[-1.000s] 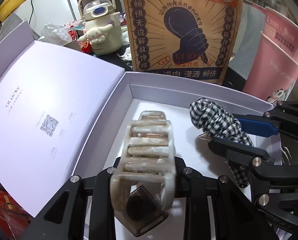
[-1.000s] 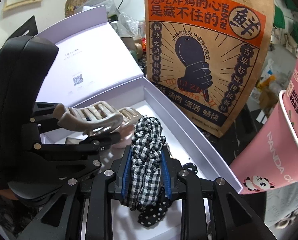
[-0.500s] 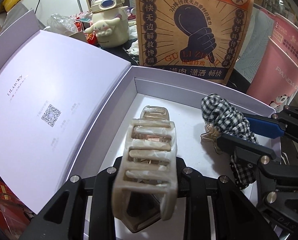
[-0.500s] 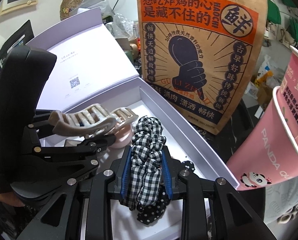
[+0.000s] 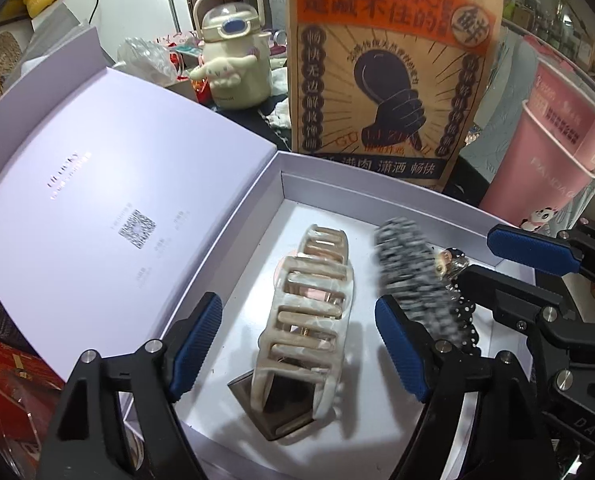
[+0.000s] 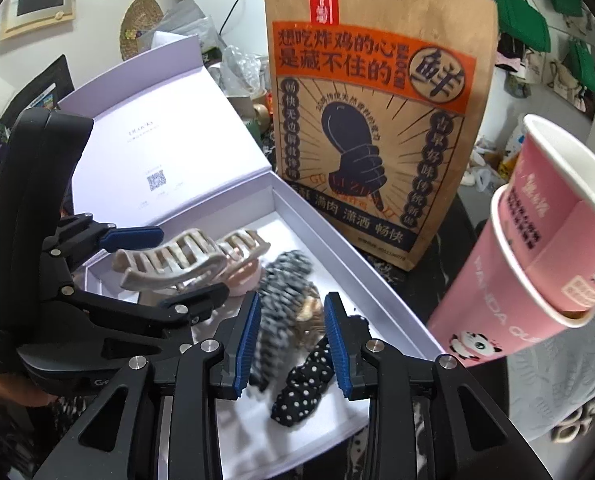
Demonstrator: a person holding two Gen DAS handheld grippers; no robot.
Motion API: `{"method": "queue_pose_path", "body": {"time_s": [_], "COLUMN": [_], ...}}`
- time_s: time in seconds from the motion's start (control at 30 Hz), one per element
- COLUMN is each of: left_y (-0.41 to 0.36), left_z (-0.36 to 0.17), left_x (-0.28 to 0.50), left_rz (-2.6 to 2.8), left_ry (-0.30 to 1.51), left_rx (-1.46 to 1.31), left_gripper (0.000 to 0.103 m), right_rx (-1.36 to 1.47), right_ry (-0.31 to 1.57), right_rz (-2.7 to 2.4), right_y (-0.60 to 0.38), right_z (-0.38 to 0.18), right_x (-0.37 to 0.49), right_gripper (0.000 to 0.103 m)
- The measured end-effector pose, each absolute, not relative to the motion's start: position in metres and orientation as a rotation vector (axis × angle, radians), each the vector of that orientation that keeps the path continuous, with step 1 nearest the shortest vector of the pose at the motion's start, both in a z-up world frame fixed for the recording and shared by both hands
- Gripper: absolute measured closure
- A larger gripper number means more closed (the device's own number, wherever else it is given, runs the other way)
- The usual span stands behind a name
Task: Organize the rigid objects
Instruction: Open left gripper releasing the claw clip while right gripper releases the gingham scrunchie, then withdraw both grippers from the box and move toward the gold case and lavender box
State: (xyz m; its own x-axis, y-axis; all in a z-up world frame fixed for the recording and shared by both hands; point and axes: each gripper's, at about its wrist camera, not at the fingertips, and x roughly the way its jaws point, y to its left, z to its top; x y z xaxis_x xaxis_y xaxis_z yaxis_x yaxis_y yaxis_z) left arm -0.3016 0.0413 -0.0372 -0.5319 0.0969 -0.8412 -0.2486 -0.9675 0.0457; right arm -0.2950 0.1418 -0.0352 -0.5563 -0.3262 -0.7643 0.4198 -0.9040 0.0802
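Both tongs spread over the open box

Left tongs [image 5: 297, 336] stand apart around the beige claw clip [image 5: 309, 320]; right tongs [image 6: 293, 340] apart, the checked scrunchie [image 6: 281, 308] blurred between, at the clip's 3 o'clock inside the white box [image 5: 361, 188].

We saw the box [image 5: 377, 184] crowded by the claw clip [image 5: 309, 320] at frame centre, with bare floor lower left.

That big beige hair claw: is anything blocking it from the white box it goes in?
Nothing visible does. The hair claw already lies inside the white box, between the open left gripper's fingers, with the checked scrunchie beside it.
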Motion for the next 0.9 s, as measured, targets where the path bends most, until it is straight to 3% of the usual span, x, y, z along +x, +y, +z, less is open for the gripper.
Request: {"method": "queue_pose_path", "body": {"time_s": [0.9], "left_y": [0.034], "left_z": [0.045], "left_x": [-0.247], "left_rz": [2.717], "left_ry": [0.217], "left_rx": [-1.155], "left_gripper": [0.024], "right_rx": [0.957], "right_ry": [0.177], "right_rz": [-2.536], "right_y": [0.16], "right_z": [0.04], "right_x": [-0.22], "right_gripper": [0.063]}}
